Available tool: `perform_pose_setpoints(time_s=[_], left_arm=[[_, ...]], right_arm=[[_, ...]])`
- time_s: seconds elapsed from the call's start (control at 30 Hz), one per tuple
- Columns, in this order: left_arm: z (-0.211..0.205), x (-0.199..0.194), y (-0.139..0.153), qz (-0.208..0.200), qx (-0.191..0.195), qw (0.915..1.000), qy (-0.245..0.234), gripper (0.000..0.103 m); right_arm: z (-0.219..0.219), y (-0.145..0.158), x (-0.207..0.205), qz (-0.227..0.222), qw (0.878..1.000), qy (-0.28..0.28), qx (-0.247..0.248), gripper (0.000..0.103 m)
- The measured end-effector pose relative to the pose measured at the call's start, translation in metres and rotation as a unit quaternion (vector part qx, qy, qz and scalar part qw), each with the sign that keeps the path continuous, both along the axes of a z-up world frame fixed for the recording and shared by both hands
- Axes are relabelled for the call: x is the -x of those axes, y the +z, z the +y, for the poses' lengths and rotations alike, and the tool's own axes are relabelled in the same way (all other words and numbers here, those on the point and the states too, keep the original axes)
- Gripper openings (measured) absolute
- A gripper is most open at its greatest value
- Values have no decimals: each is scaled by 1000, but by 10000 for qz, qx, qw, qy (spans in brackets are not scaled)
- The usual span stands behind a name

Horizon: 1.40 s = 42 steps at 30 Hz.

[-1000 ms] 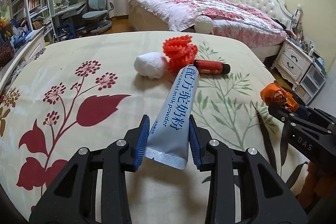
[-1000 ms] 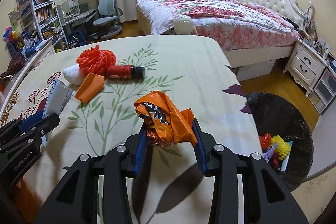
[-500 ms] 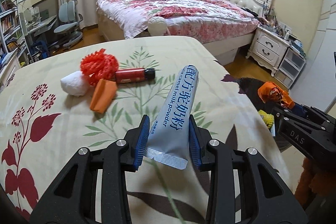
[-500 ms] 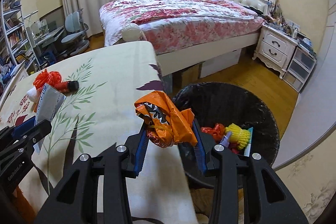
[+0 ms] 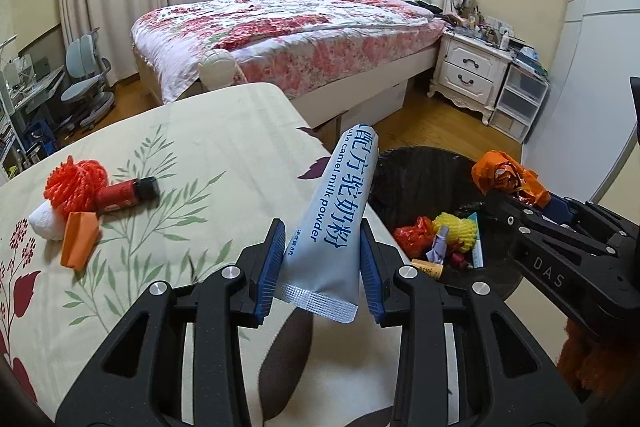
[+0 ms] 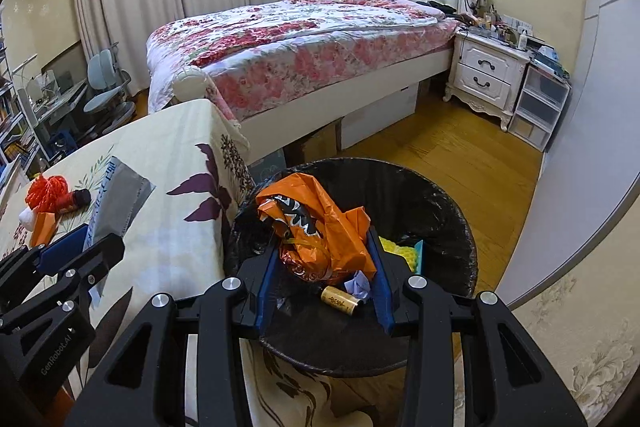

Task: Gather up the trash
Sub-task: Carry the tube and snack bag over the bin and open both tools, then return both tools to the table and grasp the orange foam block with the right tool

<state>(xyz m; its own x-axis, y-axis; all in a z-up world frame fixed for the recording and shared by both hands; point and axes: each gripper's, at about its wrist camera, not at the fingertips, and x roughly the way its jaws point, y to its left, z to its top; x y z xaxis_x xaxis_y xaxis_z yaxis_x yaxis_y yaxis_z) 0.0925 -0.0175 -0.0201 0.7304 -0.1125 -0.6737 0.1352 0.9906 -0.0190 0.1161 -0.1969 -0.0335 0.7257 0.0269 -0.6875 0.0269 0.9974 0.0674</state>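
Both loaded grippers now nearer bin (image 6: 460,219), wrapper (image 6: 316,227) over it

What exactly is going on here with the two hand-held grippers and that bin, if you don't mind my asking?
A person is clearing trash off a table with a floral cloth. The left hand-held gripper is clamped on a pale blue milk powder sachet at the table's edge. The right hand-held gripper holds a crumpled orange plastic wrapper directly over the black-lined trash bin, which already contains scraps. A red mesh ball, a red bottle and an orange paper piece lie on the table.
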Motion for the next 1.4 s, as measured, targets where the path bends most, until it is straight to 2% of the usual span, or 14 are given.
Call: perform_pose_setpoints(time_s=[0.3, 0.77, 0.93, 1.0, 1.07, 1.23, 1.4], left_arm=[[-36, -17, -9, 48, -169, 9997, -171, 35], [-63, -38, -22, 178, -333, 9990, -243, 36], [-71, -44, -25, 237, -348, 9987, -274, 36], [-72, -46, -25, 251, -379, 9986, -278, 42], [-72, -47, -27, 279, -371, 9986, -261, 53], [-69, -47, -28, 318, -334, 9987, -227, 62], [-61, -42, -23, 244, -289, 9992, -123, 74]], right_arm=[[-23, -10, -10, 82, 9997, -212, -119, 40], [-43, -21, -25, 197, 9988, -407, -212, 40], [-48, -25, -28, 243, 9981, -505, -253, 47], [-51, -27, -28, 240, 9978, -552, -270, 54], [-52, -27, -28, 247, 9977, -575, -270, 55], [-53, -29, -27, 263, 9974, -632, -233, 57], [-50, -29, -25, 272, 9972, -664, -221, 64]])
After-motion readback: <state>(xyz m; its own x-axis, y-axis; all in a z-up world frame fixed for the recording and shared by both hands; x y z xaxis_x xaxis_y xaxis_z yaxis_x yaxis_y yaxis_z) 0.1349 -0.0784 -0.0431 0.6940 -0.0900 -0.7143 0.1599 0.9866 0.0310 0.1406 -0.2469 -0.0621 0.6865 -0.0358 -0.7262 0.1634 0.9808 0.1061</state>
